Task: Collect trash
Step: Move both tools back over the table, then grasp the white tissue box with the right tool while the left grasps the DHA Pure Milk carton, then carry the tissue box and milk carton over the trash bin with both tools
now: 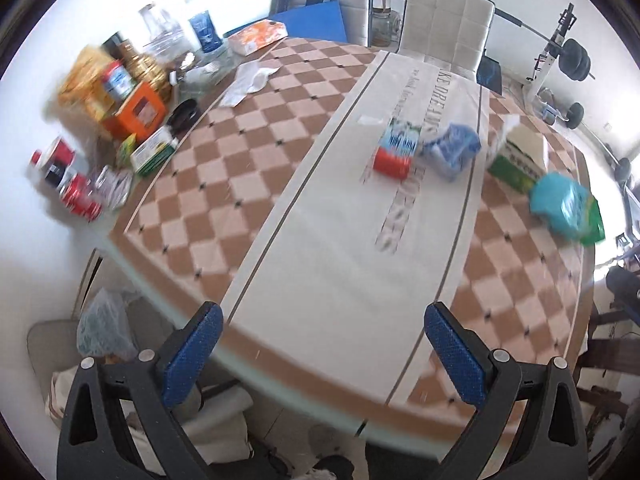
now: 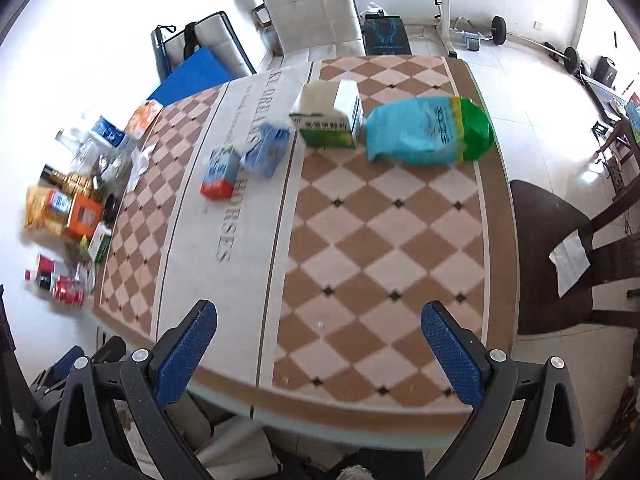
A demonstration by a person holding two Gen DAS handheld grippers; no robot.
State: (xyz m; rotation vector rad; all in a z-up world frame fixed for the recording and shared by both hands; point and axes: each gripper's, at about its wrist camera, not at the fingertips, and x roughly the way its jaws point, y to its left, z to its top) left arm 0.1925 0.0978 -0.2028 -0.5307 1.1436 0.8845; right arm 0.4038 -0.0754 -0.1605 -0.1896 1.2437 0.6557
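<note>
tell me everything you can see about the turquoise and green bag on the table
The turquoise and green bag is a soft, crinkly plastic pack lying on its side on the checkered table, near the far right edge. Most of it is turquoise with dark printed text, too blurred to read; one end is green, set off by a yellow band. It looks puffed and part full. Its turquoise end lies against, or very close to, the green and white box. Neither gripper touches it.

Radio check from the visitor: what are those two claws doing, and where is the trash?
Left gripper open, empty. Right gripper open, empty, above table edge. Trash untouched: teal-green bag, green-white box, crumpled blue wrapper, red-blue carton. Path clear.
</note>
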